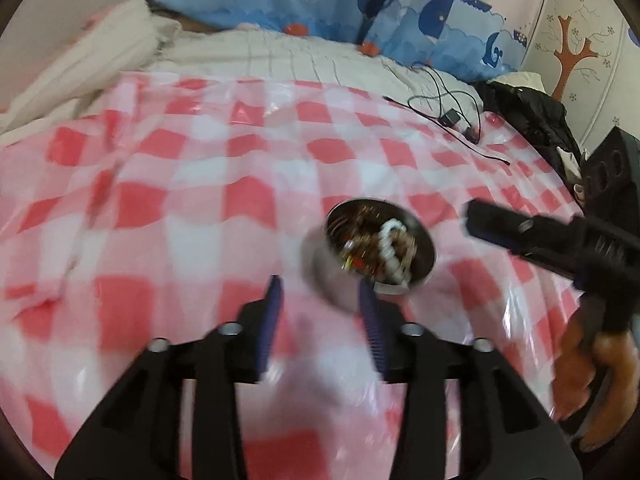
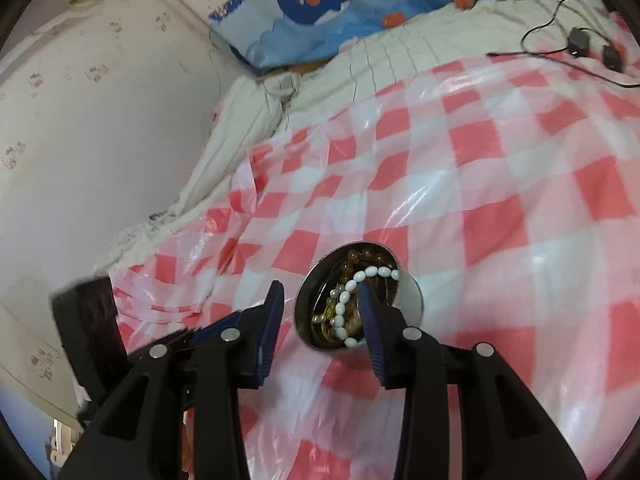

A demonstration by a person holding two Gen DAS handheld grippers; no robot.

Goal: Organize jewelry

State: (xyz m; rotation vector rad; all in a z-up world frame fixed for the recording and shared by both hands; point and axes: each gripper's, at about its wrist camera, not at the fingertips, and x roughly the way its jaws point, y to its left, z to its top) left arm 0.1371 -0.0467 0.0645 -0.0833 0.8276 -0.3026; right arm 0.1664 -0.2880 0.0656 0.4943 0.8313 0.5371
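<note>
1. My left gripper sits at lower centre of the left wrist view with its blue-padded fingers spread apart and nothing between them. The view is smeared, so fine detail is poor.

2. My right gripper sits at lower centre of the right wrist view, fingers likewise spread. Its right-hand finger overlaps the mouth of the metal cup; whether it touches the contents, I cannot tell. It clamps nothing.

3. The metal cup stands just above the fingertips in both views, slightly right of centre, open mouth showing. Inside lies the jewelry: a white bead string coiled over amber beads (in the left view the white bead string shows only as a blur).

4. In the left wrist view my right gripper enters from the right edge, near the cup, with my right hand behind it.

5. The cup rests on a red-and-white checked plastic sheet that fills the middle of both views.

6. Beyond the sheet, at upper frame: a cream quilt, a blue whale-print cushion, and a black cable with small adapters at upper right.
</note>
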